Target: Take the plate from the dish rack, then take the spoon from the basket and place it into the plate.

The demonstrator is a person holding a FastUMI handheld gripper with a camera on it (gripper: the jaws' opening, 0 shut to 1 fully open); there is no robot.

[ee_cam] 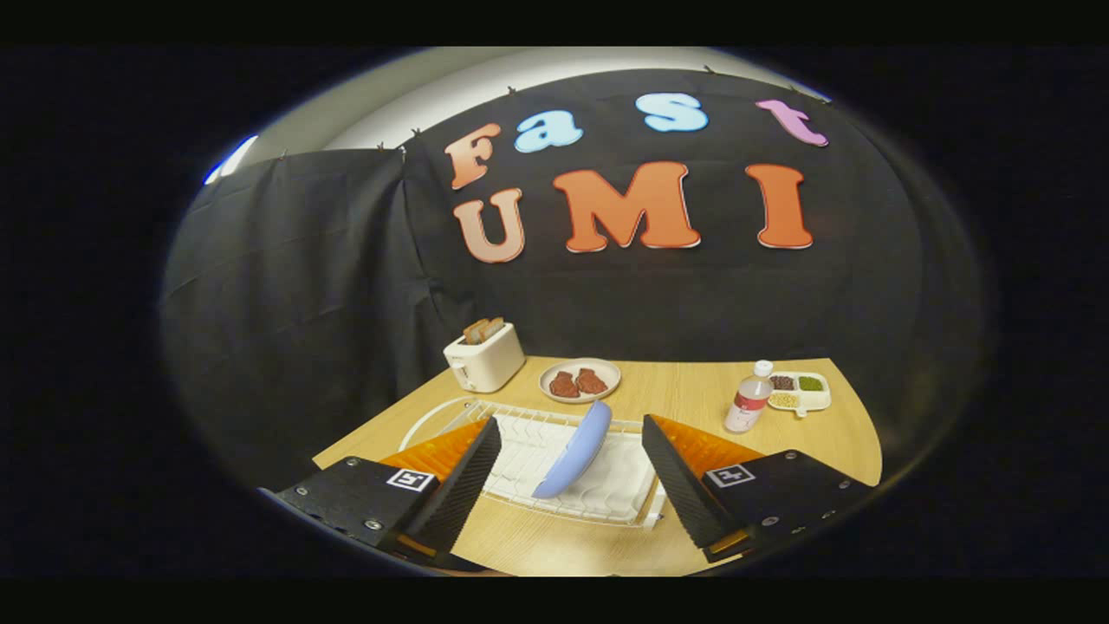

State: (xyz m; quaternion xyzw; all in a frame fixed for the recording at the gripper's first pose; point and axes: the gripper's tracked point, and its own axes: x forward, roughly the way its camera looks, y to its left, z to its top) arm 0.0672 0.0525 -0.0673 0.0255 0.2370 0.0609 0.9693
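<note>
A light blue plate [573,451] stands on edge, leaning, in the white wire dish rack [598,504] on the wooden table. My gripper [572,442] is open, its two fingers spread wide on either side of the plate, above and short of it. Nothing is held between them. The rack's left part curves out behind the left finger [468,472].
Beyond the rack stand a white toaster [483,357] with bread in it, a plate with two brown pieces of food [579,380], a small bottle [749,399] and a white divided dish of grains [799,391]. Black cloth walls the table's far and left sides.
</note>
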